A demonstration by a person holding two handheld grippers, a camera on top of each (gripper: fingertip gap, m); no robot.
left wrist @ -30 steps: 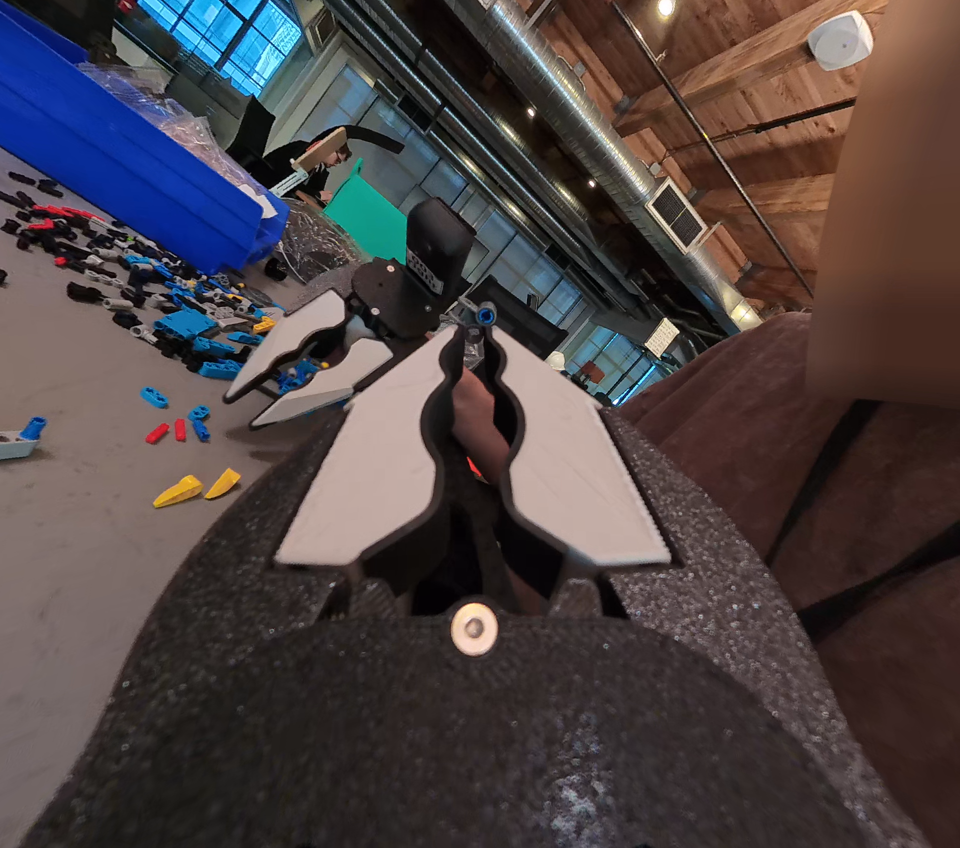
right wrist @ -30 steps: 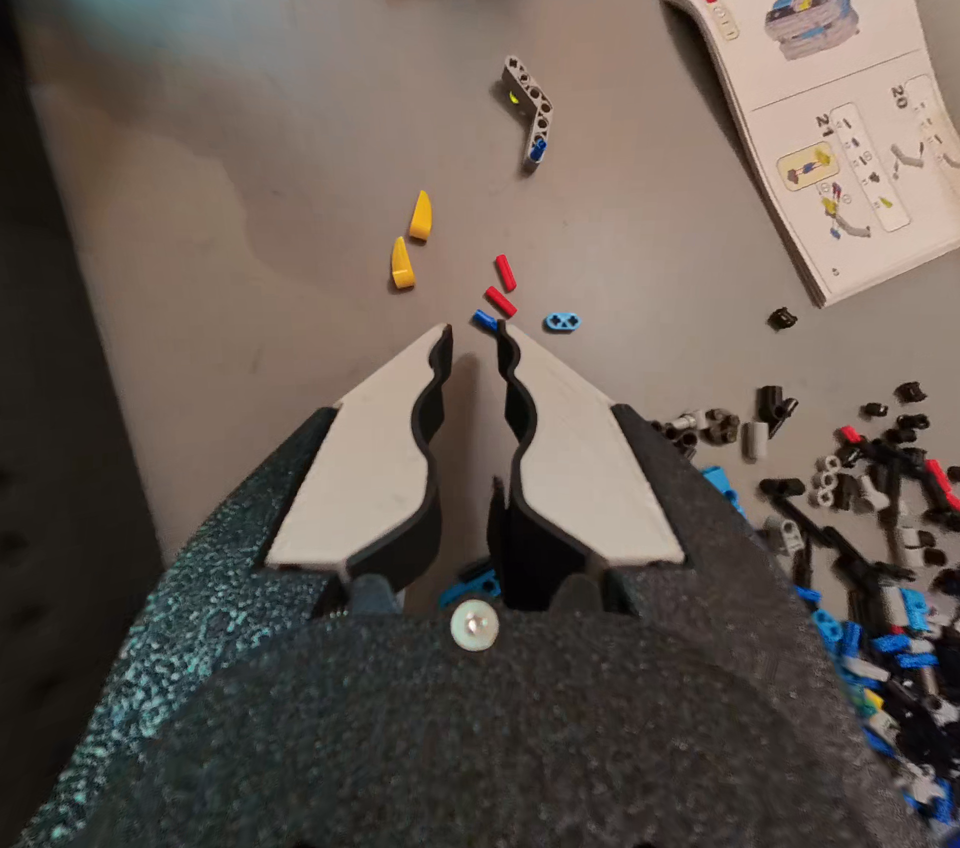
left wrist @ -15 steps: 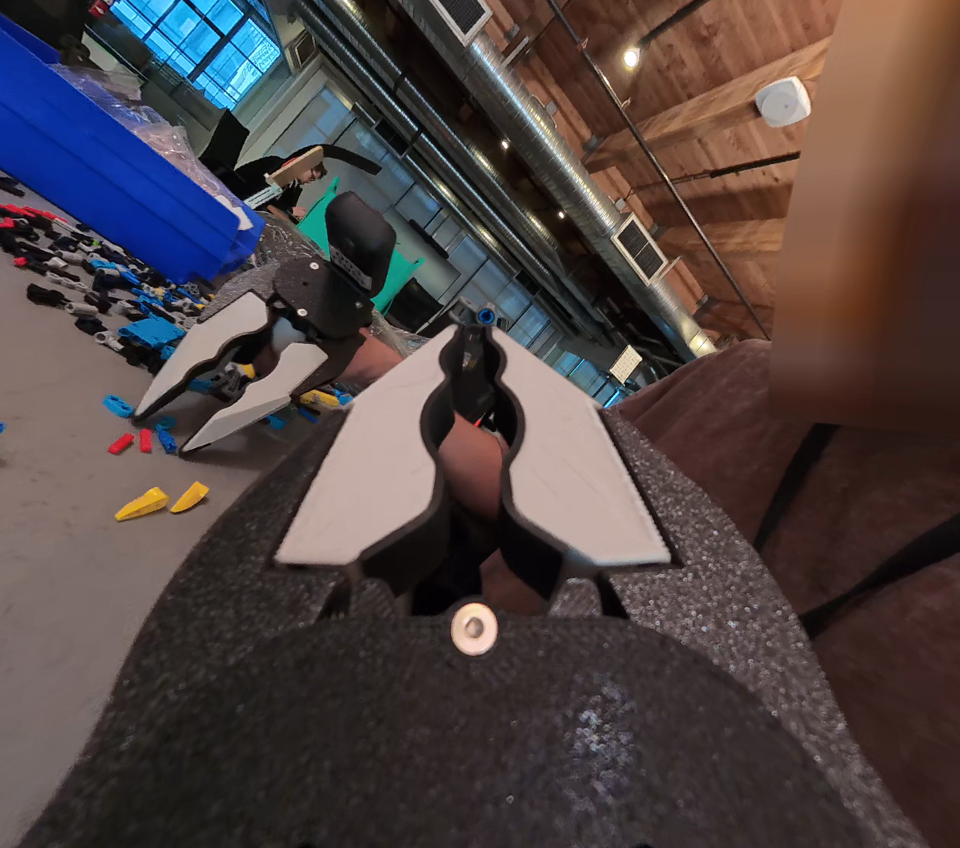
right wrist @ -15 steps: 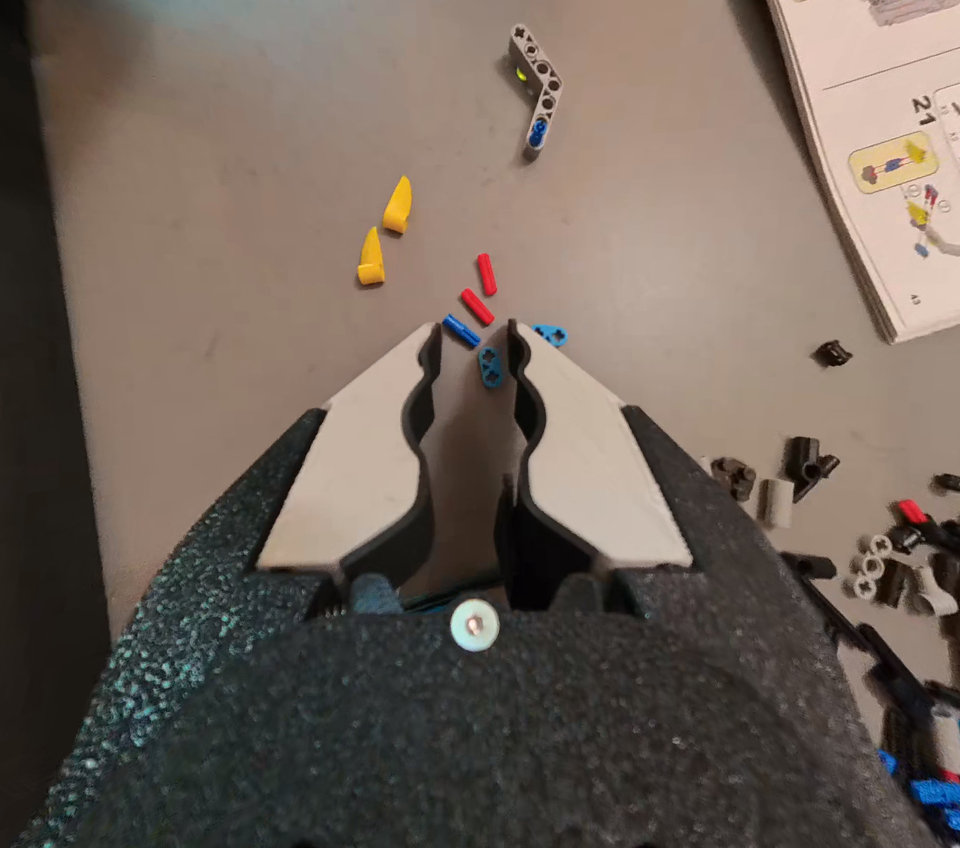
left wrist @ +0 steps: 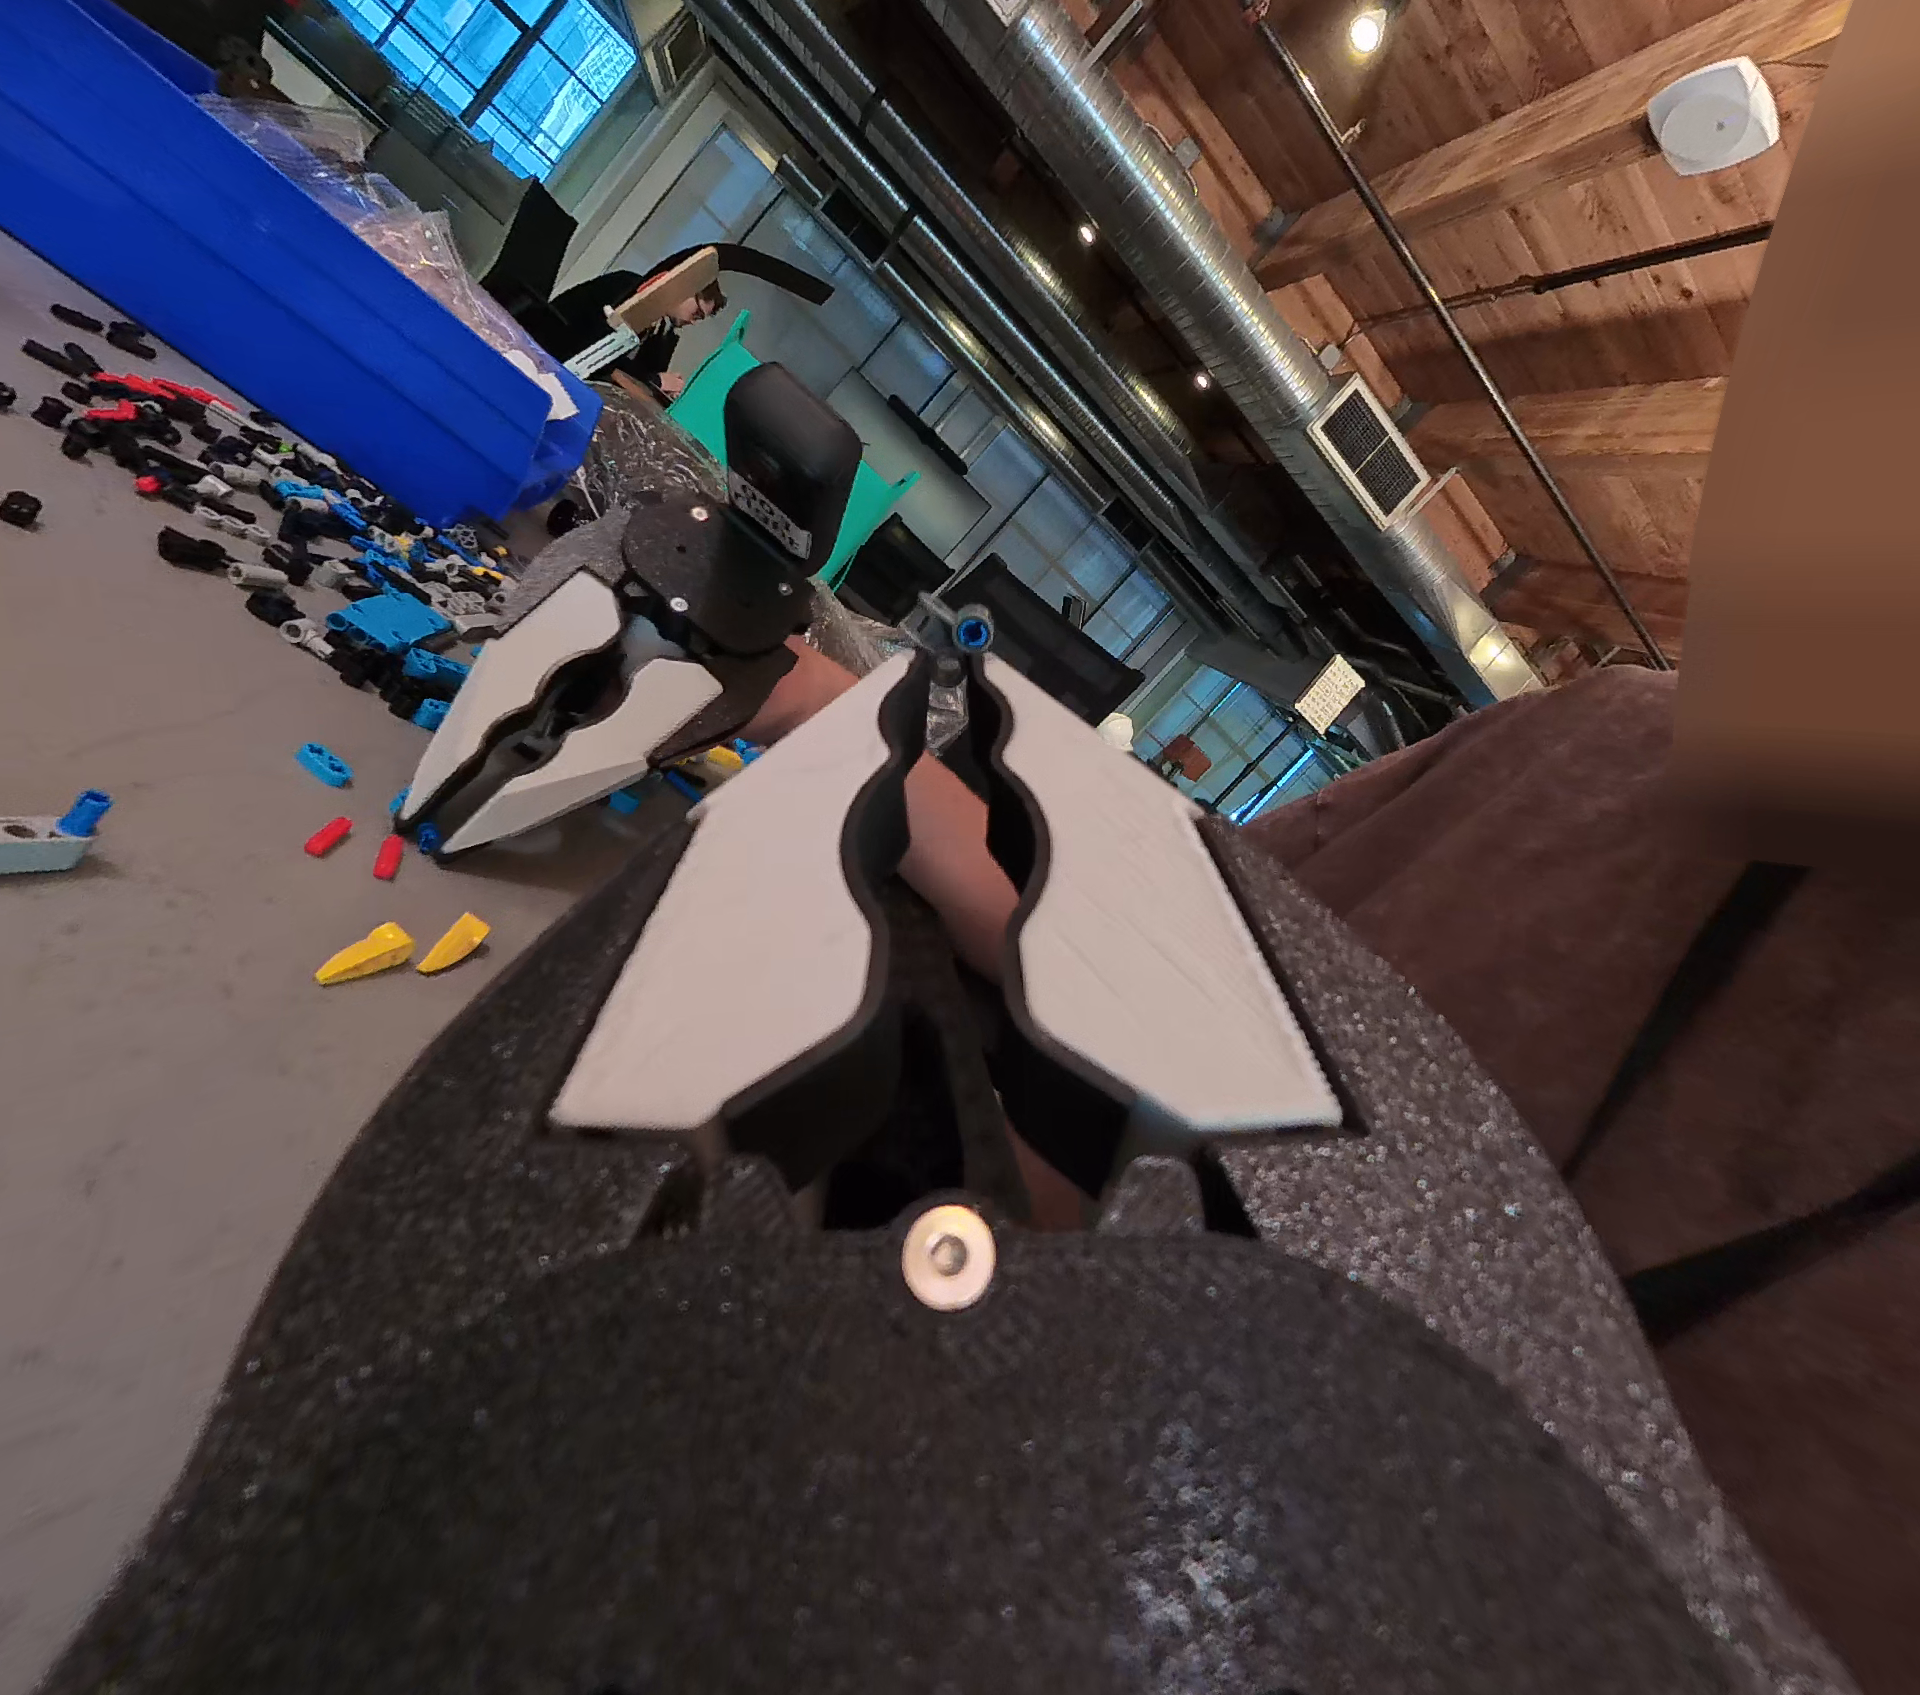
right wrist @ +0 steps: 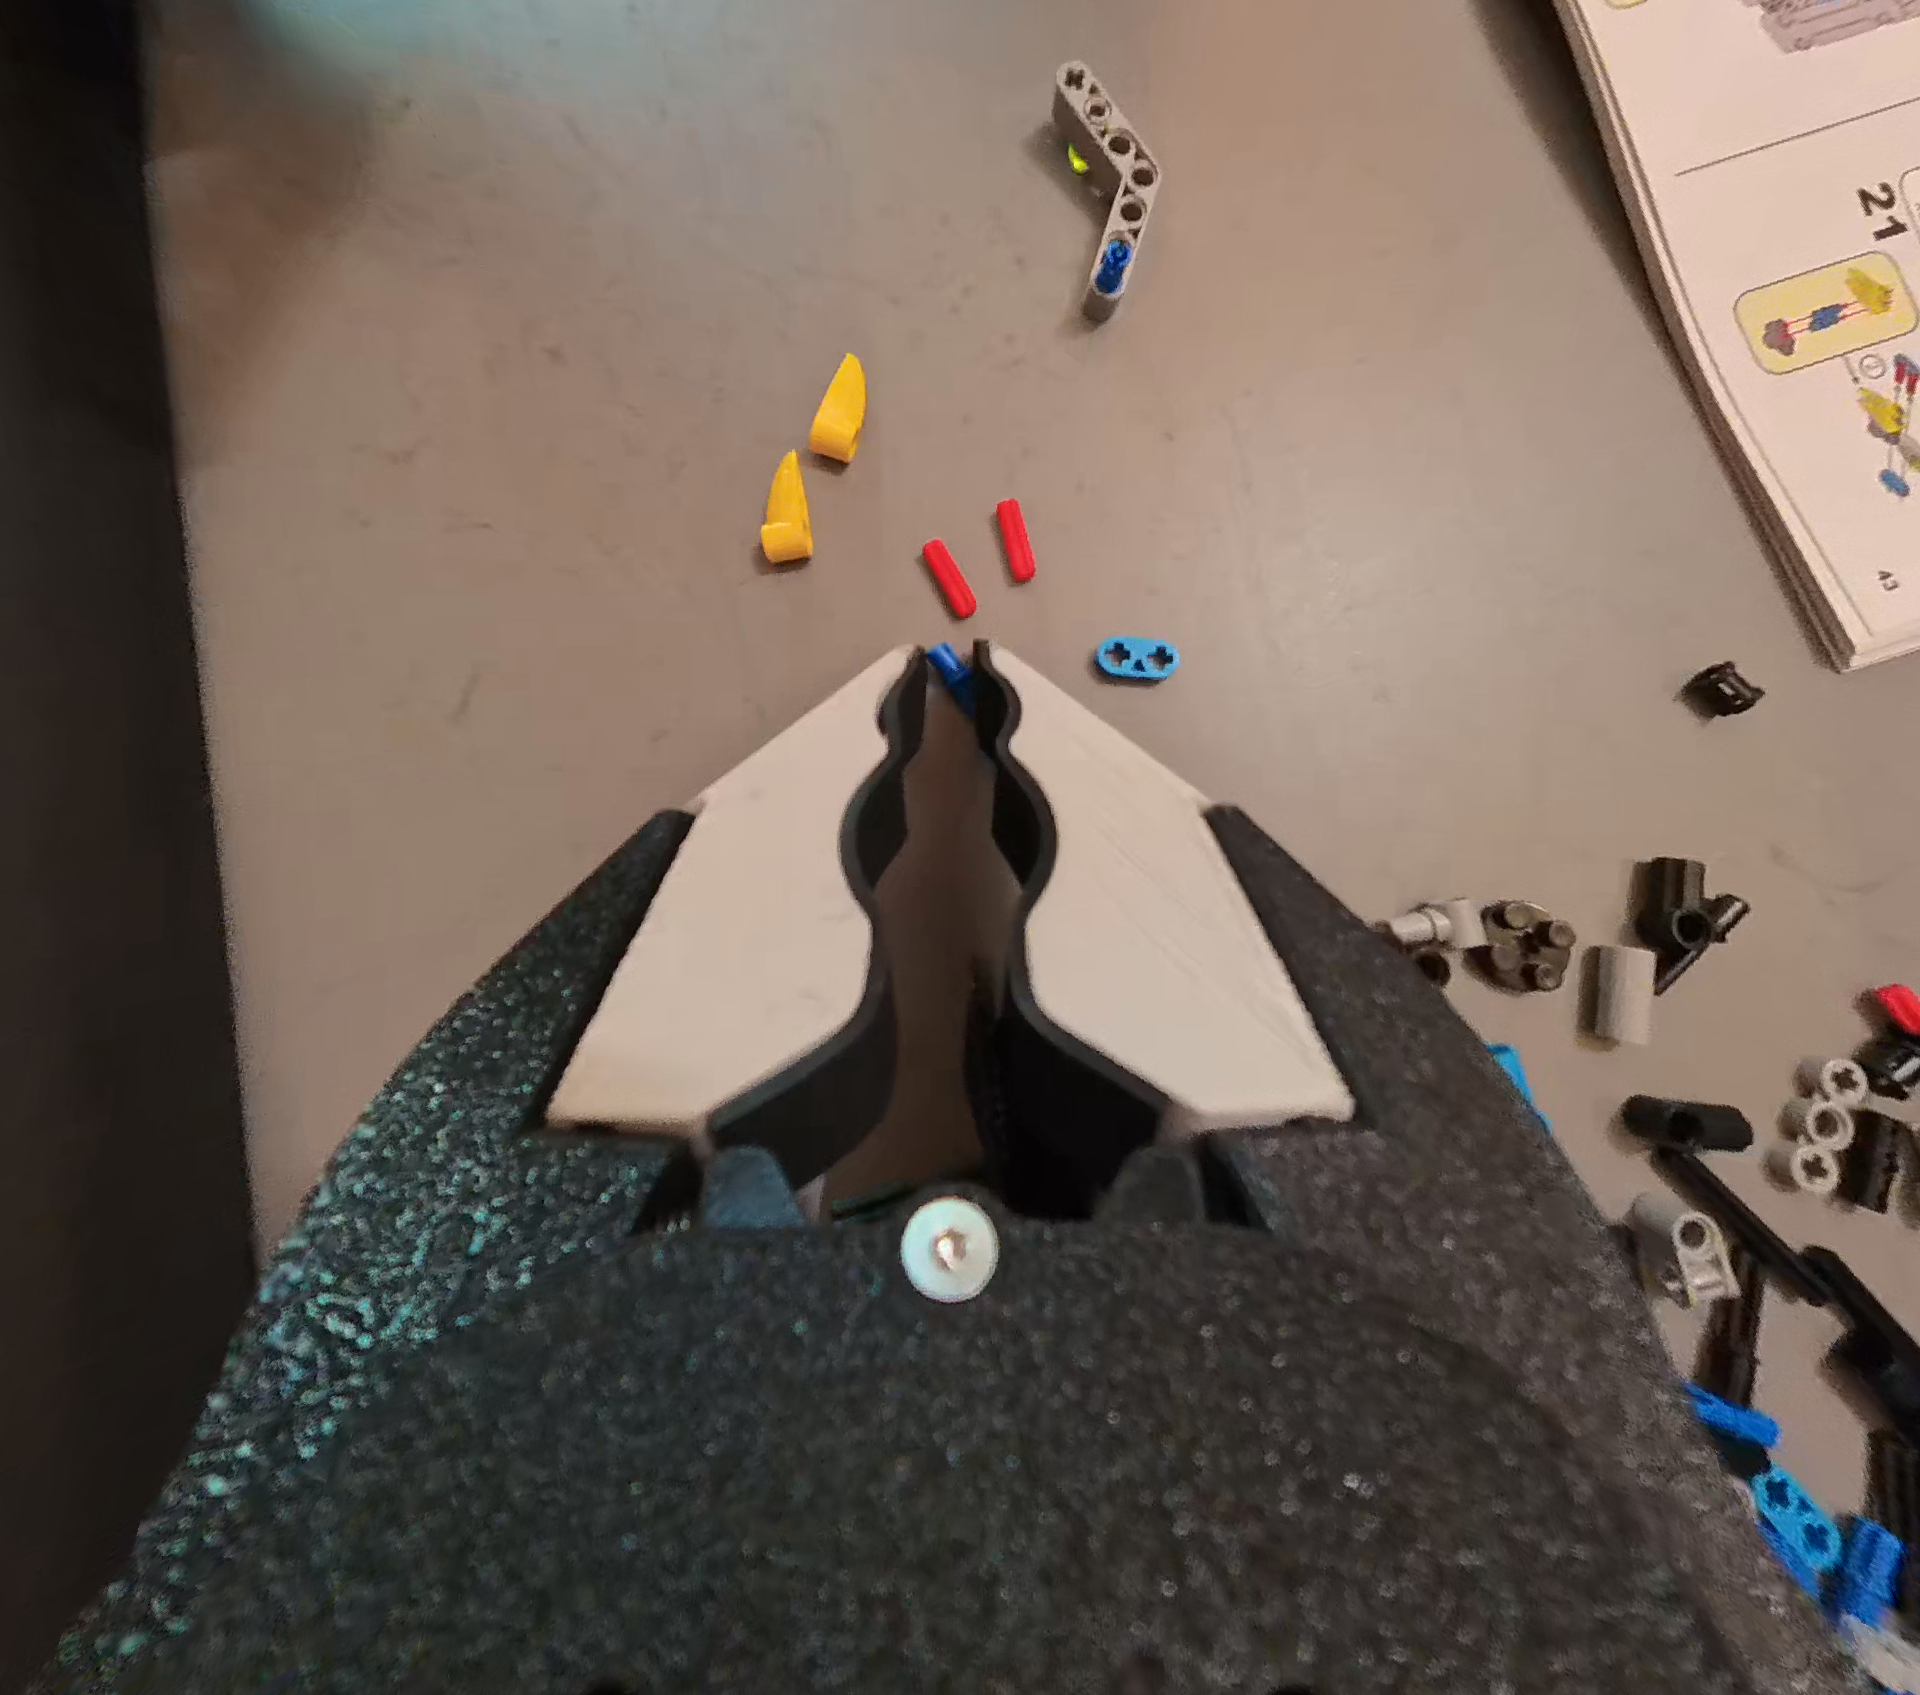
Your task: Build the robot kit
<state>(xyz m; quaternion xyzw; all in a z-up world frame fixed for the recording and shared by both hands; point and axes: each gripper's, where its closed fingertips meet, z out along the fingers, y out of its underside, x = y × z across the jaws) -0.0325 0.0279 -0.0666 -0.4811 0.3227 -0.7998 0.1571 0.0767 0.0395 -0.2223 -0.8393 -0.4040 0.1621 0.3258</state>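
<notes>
My right gripper (right wrist: 951, 658) is down at the grey table (right wrist: 520, 243), its jaws closed on a small blue pin (right wrist: 948, 669) held at the tips. Two red pins (right wrist: 949, 577) lie just beyond the tips, a blue two-hole link (right wrist: 1137, 658) lies to their right and two yellow wedge pieces (right wrist: 836, 409) lie to the left. My left gripper (left wrist: 948, 671) is raised off the table and shut on a small part with a blue pin end (left wrist: 971, 630) sticking out past the tips. The right gripper (left wrist: 426, 826) also shows in the left wrist view, tips on the table.
A grey angled beam (right wrist: 1112, 180) lies farther ahead. An open instruction booklet (right wrist: 1714, 191) is at the right. A heap of black, grey and blue parts (right wrist: 1766, 1126) lies at the lower right. A blue bin (left wrist: 208, 243) stands behind it. A person's arm and brown sleeve (left wrist: 1558, 918) are at the right. The left gripper's tips are roughly 20 cm from the right gripper's.
My right gripper has come down over the blue pin and closed its jaws on it. The left gripper still holds its part and has tilted slightly.
</notes>
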